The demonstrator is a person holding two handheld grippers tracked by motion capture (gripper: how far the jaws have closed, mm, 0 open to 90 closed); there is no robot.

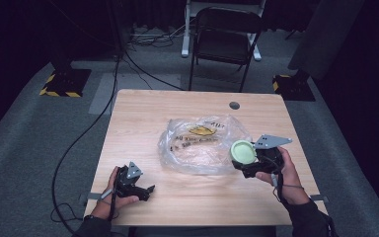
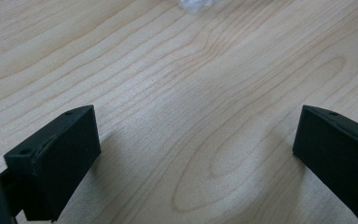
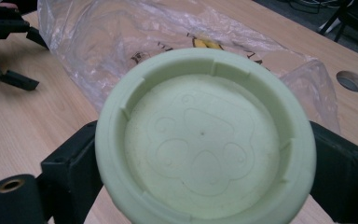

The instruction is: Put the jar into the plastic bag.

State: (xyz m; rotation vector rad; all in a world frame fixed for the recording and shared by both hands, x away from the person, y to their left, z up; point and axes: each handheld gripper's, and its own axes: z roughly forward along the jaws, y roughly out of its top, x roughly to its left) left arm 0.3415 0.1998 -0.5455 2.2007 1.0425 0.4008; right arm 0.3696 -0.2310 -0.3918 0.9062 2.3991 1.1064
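The right tool is squeezing a round, pale green plastic lid between its two black jaws. The lid is held up in the air, just by the right edge of the crinkly clear plastic bag that lies in the middle of the light wooden counter. The left tool has its jaws spread wide with nothing between them, low over bare wood near the front left corner. It looks like the lid is meant to go into the bag. Next, the left tool should probably hold the bag's mouth open so the lid can slip in.
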